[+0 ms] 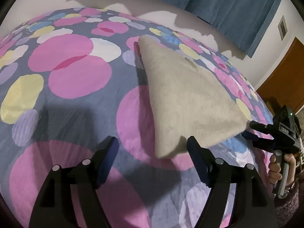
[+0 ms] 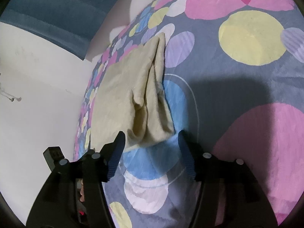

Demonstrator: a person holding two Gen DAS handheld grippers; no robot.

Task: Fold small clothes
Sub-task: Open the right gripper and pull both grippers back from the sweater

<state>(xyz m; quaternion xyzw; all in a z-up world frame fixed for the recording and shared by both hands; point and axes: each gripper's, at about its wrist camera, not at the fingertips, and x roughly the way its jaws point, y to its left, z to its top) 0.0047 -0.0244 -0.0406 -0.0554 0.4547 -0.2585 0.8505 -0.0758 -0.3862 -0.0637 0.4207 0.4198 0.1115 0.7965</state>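
Note:
A beige fuzzy small garment (image 1: 182,95) lies folded on the spotted bed cover (image 1: 76,104). My left gripper (image 1: 153,148) is open, just short of the garment's near corner, which lies between the fingertips. My right gripper (image 1: 248,131) appears at the garment's right corner, open, held by a hand. In the right wrist view the garment (image 2: 125,95) shows layered folds at its near end. My right gripper (image 2: 152,138) is open there, with the garment's near edge just ahead of the fingertips.
The bed cover (image 2: 247,95) has pink, yellow, blue and lilac circles on grey. Blue curtains (image 1: 218,3) hang behind the bed. A wooden door (image 1: 285,79) stands at the right. A white wall (image 2: 38,95) lies beyond the bed's edge.

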